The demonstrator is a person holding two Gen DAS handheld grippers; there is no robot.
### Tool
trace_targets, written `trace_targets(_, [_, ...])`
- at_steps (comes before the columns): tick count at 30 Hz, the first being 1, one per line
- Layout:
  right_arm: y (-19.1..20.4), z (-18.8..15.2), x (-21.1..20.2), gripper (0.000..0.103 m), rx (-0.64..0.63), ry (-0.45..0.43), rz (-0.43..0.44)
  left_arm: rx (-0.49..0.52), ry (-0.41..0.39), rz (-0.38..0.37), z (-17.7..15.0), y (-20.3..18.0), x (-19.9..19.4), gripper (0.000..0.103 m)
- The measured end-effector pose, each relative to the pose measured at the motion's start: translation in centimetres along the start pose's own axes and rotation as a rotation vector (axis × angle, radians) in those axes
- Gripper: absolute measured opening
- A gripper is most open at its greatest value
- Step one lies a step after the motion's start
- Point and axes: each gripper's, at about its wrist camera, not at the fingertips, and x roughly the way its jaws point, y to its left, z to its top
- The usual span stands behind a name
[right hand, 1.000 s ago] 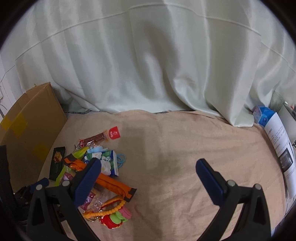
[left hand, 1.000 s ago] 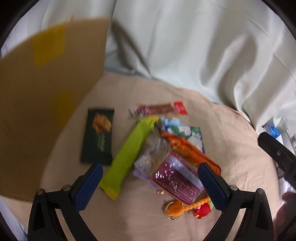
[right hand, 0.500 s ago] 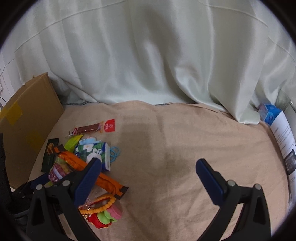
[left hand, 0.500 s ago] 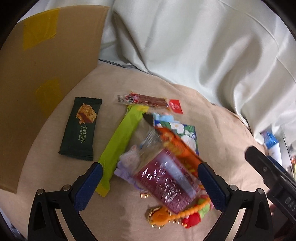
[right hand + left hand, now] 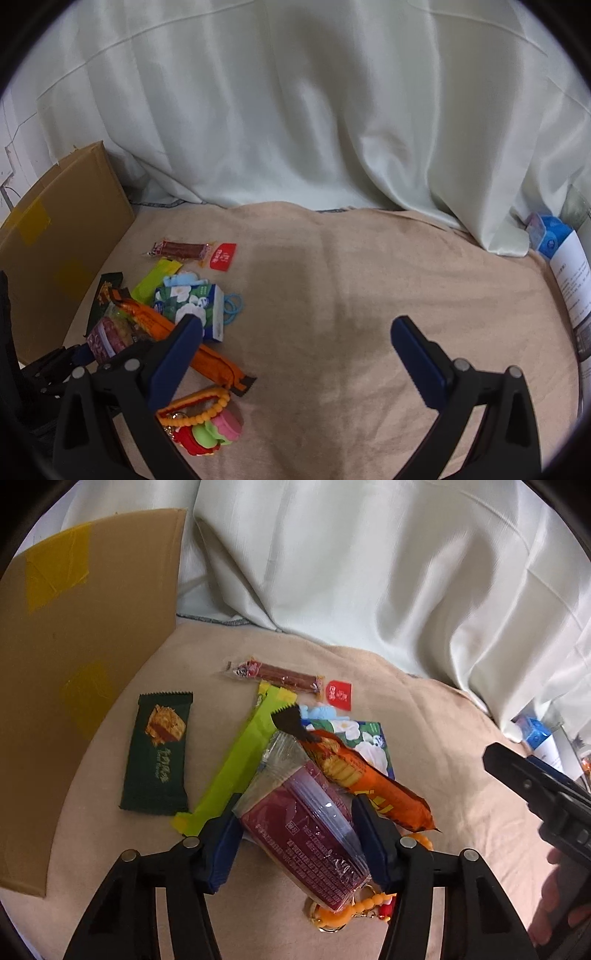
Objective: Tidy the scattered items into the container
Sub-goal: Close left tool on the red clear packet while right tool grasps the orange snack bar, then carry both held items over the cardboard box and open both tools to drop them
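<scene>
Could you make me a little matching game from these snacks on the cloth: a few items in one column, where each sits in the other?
Items:
1. maroon packet
2. dark green bar
3. sausage stick
4. orange packet

Places:
A. farthest back, by a red tag
B. alone, nearest the cardboard box
C. between the left gripper fingers
D. lying on the flowered pack

Pairs: 1-C, 2-B, 3-A, 4-D

Snack pile (image 5: 295, 768), cardboard box (image 5: 81, 657) left

Both wrist views overlook the same snack pile (image 5: 295, 775), left nearer.
</scene>
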Motion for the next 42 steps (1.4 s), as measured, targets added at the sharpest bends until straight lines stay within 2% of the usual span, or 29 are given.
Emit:
trace_targets(3, [0.9,0.0,0.6,0.103,-0.042,0.010,0.018,0.033,-0.033,0.025,0.8,0.7,-1.3,0.059])
trace_targets(6, [2.3,-0.3,1.3,0.101,-0.100,0.029,0.039,0.077,-0.094,0.090,1.6,1.6,-2.7,0.059])
trace_targets(11, [6.0,-1.5,2.3,0.094,-0.250,0.050,0.029,0.079,-0.103,0.165,2.3,4.0,-2.5,0.059])
trace_targets(16, [7.8,-2.6,3.7,0.081,-0.324,0.091,0.032,0.124,-0.123,0.200,2.5,4.2,-2.6,0.059])
trace_targets(17, [7.9,-2.7,4.0,0.077,-0.327,0.101,0.034,0.129,-0.123,0.195,2.5,4.2,-2.6,0.059])
trace_targets(20, [8.1,-2.9,5.0,0.075,-0.321,0.129,0.048,0.130,-0.118,0.175,2.5,4.2,-2.5,0.059])
trace_targets(22, [8.0,-3.1,5.4,0.060,-0.317,0.143,0.055,0.133,-0.114,0.166,2.5,4.2,-2.3,0.059])
trace_targets(23, [8.0,-3.2,5.7,0.048,-0.314,0.153,0.063,0.133,-0.113,0.165,2.4,4.2,-2.3,0.059])
trace_targets(25, [7.9,-3.1,5.6,0.042,-0.303,0.146,0.070,0.133,-0.110,0.160,2.5,4.2,-2.1,0.059])
trace_targets(26, [7.6,-2.9,5.3,0.033,-0.286,0.142,0.085,0.134,-0.109,0.159,2.5,4.2,-2.1,0.059])
trace_targets(27, [7.3,-2.7,4.9,0.030,-0.264,0.132,0.102,0.133,-0.110,0.159,2.6,4.2,-2.1,0.059])
trace_targets(30, [6.4,-1.4,2.7,0.026,-0.187,0.062,0.144,0.131,-0.137,0.141,3.1,3.8,-2.7,0.059])
trace_targets(36, [5.3,0.5,-1.2,0.026,-0.125,-0.059,0.187,0.141,-0.198,0.124,4.1,2.7,-4.6,0.059])
trace_targets(42, [4.8,1.2,-1.5,0.026,-0.109,-0.069,0.198,0.160,-0.232,0.117,4.5,1.5,-5.7,0.059])
